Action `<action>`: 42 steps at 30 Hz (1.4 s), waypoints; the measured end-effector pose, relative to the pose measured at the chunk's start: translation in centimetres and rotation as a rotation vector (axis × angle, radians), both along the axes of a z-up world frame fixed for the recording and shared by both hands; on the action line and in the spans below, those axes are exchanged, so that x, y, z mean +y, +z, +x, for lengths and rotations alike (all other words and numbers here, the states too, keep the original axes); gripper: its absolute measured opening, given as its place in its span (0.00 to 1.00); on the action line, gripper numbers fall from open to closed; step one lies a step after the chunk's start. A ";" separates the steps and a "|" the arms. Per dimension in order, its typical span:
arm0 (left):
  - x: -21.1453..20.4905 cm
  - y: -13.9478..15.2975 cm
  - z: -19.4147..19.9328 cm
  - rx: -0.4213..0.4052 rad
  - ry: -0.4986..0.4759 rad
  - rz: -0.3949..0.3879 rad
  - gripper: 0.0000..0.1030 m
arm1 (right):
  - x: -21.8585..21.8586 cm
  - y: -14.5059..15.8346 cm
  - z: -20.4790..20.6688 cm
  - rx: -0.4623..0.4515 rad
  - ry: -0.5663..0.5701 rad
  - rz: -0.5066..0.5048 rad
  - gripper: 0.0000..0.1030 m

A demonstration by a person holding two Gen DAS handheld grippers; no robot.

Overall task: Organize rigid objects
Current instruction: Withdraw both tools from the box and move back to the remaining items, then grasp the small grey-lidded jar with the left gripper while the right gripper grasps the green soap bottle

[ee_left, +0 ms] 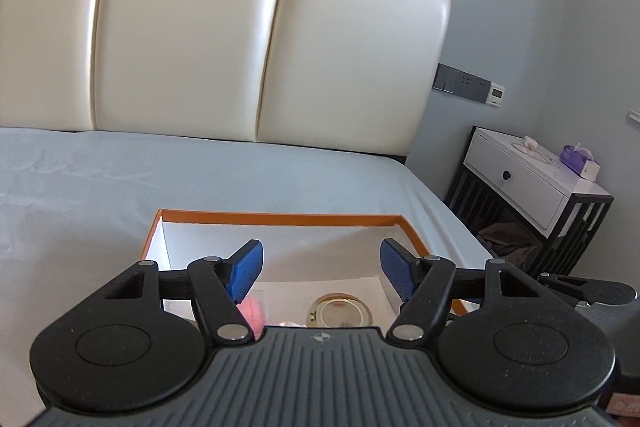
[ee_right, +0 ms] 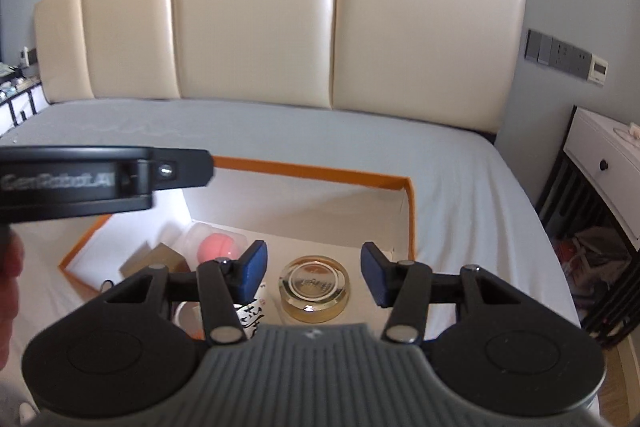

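Both tongs, left [ee_left: 321,269] and right [ee_right: 313,273], hang open and empty over the box [ee_right: 404,183] on the bed [ee_right: 460,167], its jar [ee_right: 313,286] apparently stowed, so next comes finding another item.

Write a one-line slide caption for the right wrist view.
Open right hand-held gripper above a round gold-lidded glass jar inside an orange-rimmed white cardboard box on a grey-sheeted bed.
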State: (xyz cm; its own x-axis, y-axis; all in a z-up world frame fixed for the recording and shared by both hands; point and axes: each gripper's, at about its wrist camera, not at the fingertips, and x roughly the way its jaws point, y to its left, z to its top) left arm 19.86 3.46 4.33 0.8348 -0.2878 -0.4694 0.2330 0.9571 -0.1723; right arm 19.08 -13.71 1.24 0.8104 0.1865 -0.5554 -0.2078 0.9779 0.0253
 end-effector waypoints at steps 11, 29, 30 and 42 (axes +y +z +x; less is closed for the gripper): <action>-0.9 -2.6 -4.7 0.107 0.022 0.034 0.76 | -2.1 -1.5 -5.1 0.024 0.001 0.027 0.52; -1.3 -9.0 -8.7 0.263 0.063 0.101 0.64 | -6.1 -8.4 -6.5 0.381 -0.180 0.176 0.51; -1.4 -9.2 -8.8 0.275 0.049 0.100 0.64 | -6.2 -8.6 -6.5 0.386 -0.171 0.194 0.51; 0.1 -11.6 -6.4 0.439 0.146 0.048 0.68 | -7.0 -10.9 -3.3 0.537 -0.202 0.300 0.62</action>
State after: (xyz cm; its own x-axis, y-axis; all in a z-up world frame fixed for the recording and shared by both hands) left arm 13.50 3.55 -7.27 0.5842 -0.1514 -0.7974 0.0105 0.9838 -0.1790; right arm 15.76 -20.72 -9.66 0.4696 0.2691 -0.8409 0.0976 0.9308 0.3524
